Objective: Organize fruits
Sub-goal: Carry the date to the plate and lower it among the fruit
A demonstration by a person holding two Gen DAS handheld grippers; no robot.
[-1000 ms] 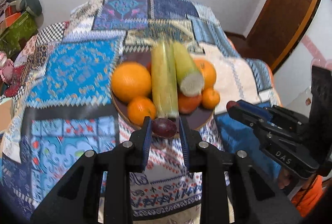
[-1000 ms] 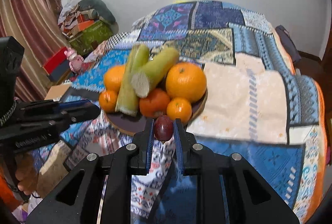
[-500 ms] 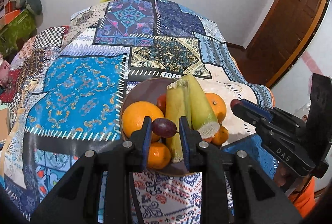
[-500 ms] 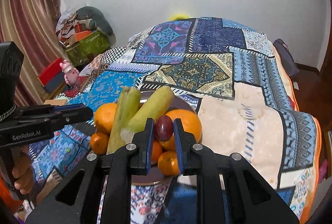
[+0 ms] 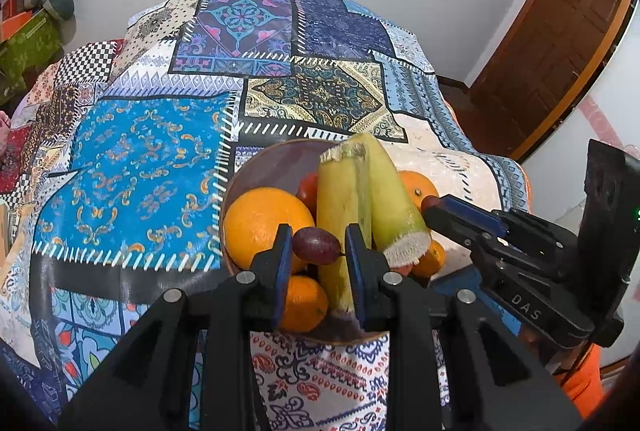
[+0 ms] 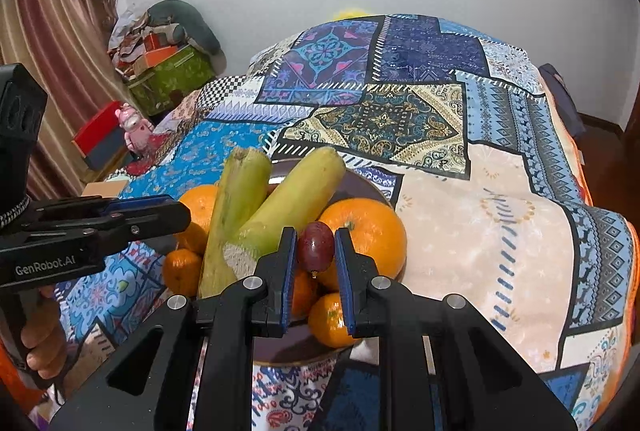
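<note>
Purple grapes: we kept one clenched in each gripper, left gripper (image 5: 316, 251) and right gripper (image 6: 316, 251), above the bowl (image 5: 260, 167), presumably for adding.

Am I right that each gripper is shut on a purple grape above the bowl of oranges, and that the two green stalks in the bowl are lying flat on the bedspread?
Not quite: the two green stalks lie propped on the oranges in the bowl, not on the bedspread, as the right wrist view shows. The rest holds: the left gripper and right gripper each clamp a purple grape.
</note>
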